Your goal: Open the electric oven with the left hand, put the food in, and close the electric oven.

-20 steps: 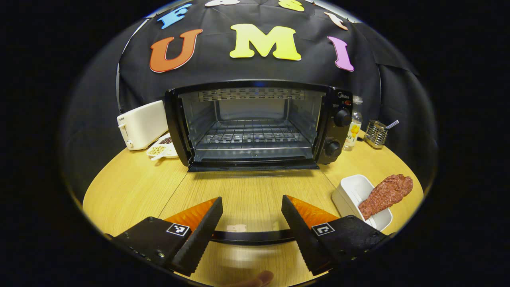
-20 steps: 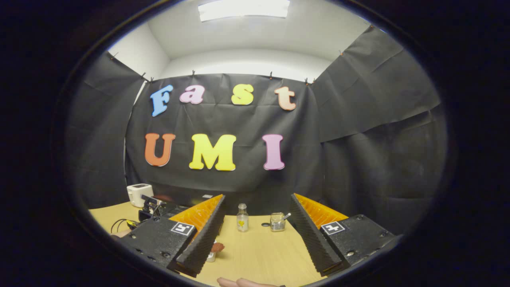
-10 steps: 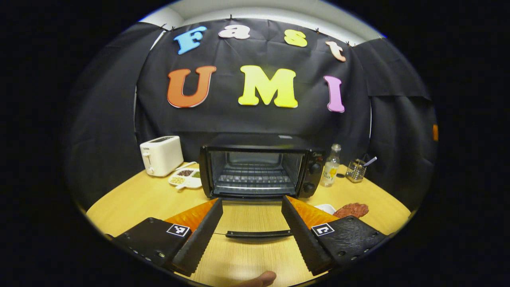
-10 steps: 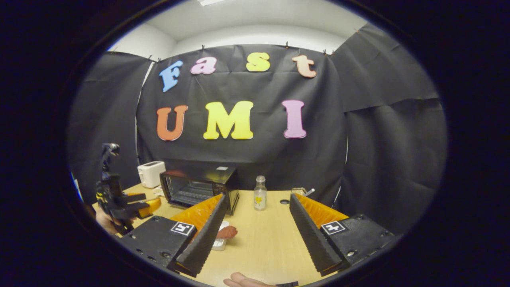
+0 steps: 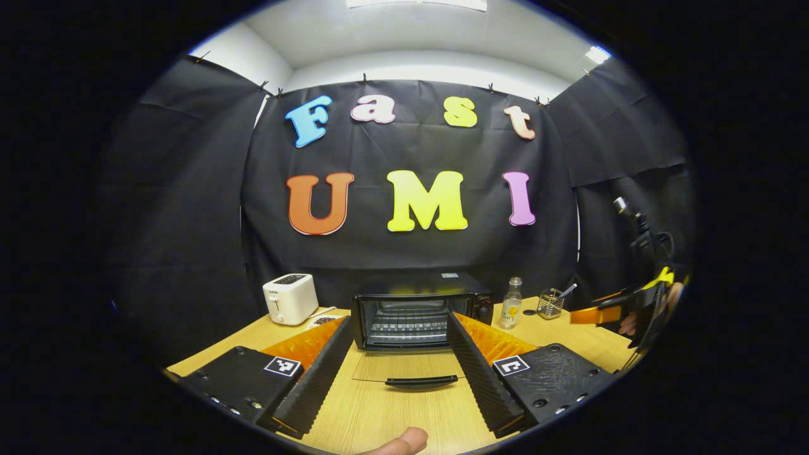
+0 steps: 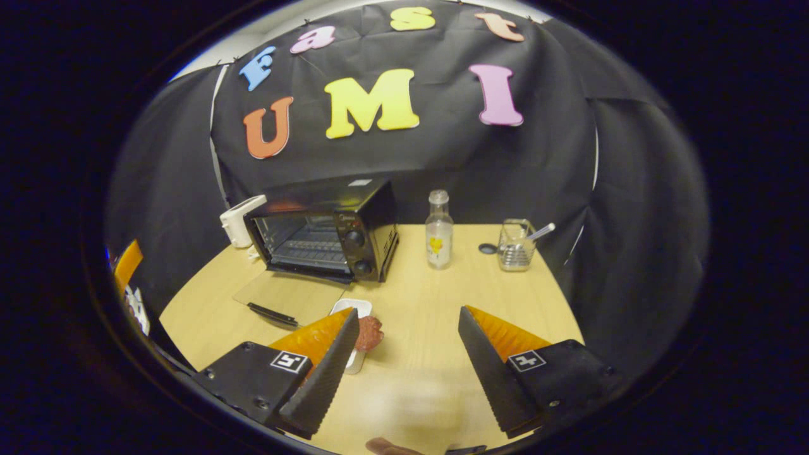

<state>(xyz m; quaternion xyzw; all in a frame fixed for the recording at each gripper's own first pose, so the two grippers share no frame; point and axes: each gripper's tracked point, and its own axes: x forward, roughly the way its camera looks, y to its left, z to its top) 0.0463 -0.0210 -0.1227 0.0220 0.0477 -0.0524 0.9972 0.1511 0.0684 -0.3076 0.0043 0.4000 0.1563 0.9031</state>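
My left claw (image 5: 399,373) is spread wide and grips nothing, held level above the desk (image 5: 404,417) and aimed straight at the electric oven (image 5: 420,311), whose glass door (image 5: 404,370) lies folded down flat with its handle between my fingers in the left gripper view. My right claw (image 6: 407,366) is also wide and empty, tilted down over the desk. The food (image 6: 368,333), a reddish-brown piece, rests on a white dish (image 6: 355,311) just beside its left finger, in front of the oven. A bottle (image 6: 439,230) and a wire holder (image 6: 516,245) stand behind, to the right of the oven.

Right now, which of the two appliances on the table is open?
The black oven: its glass door lies flat. The white toaster has no door.
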